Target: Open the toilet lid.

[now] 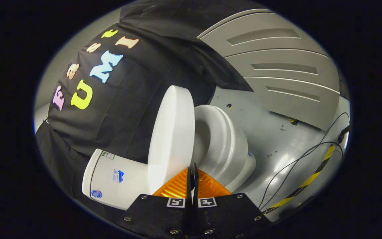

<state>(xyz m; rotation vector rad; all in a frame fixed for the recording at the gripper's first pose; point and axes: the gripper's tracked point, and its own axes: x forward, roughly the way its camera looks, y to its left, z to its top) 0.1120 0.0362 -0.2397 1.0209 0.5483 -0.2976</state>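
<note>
**Toilet lid raised, gripper fingers closed at its edge**

Lid position: the thick white plastic toilet lid [171,132] stands swung well away from the white ceramic toilet bowl and seat [221,146], so a wide gap opens between them and the seat ring faces outward. The view is rolled, so the toilet appears tipped on its side. The lid's free edge lies just ahead of the gripper [192,174], whose two fingers are pressed together with no visible gap; whether they pinch the lid's rim or merely rest against it cannot be told, since the contact is hidden at the fingertips.

Risk: judged from this pose, the lid may not yet lean on the white ceramic cistern [111,177] behind it. If the fingers leave it short of its resting point, it could fall back and slam onto the seat. A hard push the other way could knock the lid against the cistern. Fingers slipping off the smooth rounded edge would cause the same drop.

Containers: the bowl is the one open vessel; its inside is turned away and largely screened by the lid, so any contents cannot be told. The cistern is closed.

Surroundings: a grey scuffed floor [270,132] carries thin black cables [297,162] and a yellow-and-black striped tape [313,177]; beyond stands a grey ribbed panel [277,66].
</note>
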